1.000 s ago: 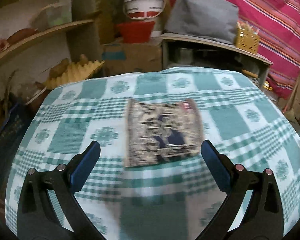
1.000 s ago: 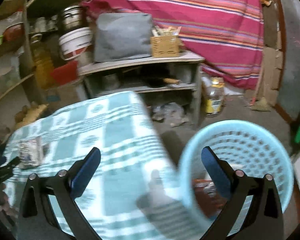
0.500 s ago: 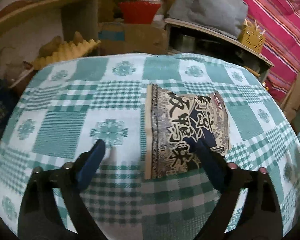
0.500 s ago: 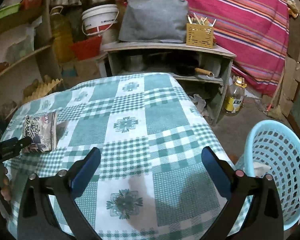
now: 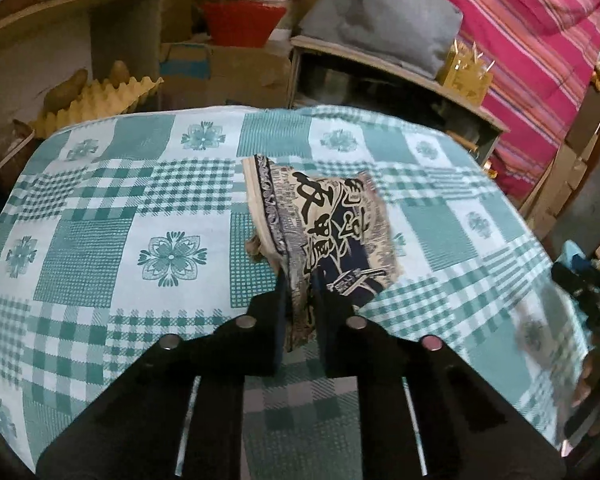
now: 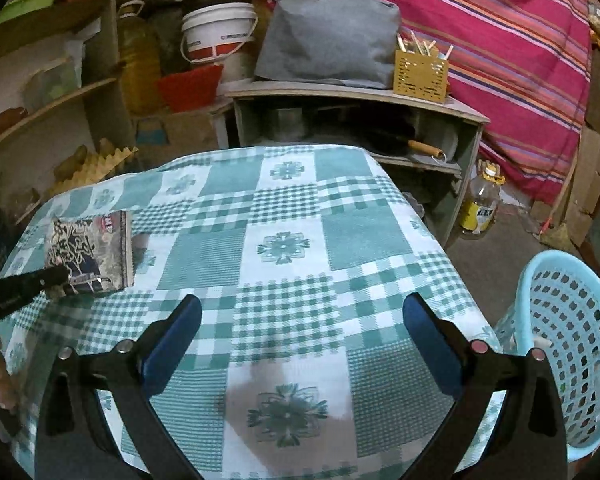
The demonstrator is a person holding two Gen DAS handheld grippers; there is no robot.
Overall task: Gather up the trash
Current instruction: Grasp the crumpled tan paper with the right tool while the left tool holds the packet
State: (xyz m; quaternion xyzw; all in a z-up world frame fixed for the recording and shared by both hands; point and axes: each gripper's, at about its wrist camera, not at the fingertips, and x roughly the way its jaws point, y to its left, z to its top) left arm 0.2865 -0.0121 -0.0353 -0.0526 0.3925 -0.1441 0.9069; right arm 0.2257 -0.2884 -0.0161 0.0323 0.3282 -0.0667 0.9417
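A beige and navy snack wrapper (image 5: 324, 224) with large black characters is on the green checked tablecloth (image 5: 100, 240). My left gripper (image 5: 300, 300) is shut on the wrapper's near edge, which buckles up off the cloth. The right wrist view shows the wrapper (image 6: 90, 250) at the table's far left with the left gripper (image 6: 48, 278) on it. My right gripper (image 6: 300, 332) is open and empty above the near side of the cloth. A light blue perforated basket (image 6: 568, 344) stands on the floor beside the table at the right.
A low wooden shelf (image 6: 352, 96) behind the table carries a grey cushion (image 6: 328, 36) and a yellow utensil holder (image 6: 420, 70). A white bucket (image 6: 218, 32), a red basin (image 6: 190, 86) and an oil jug stand at the back left. A plastic bottle (image 6: 478, 206) stands on the floor.
My left gripper has closed on the wrapper's near edge and crumpled it upward. My right gripper swung from over the basket to over the table.
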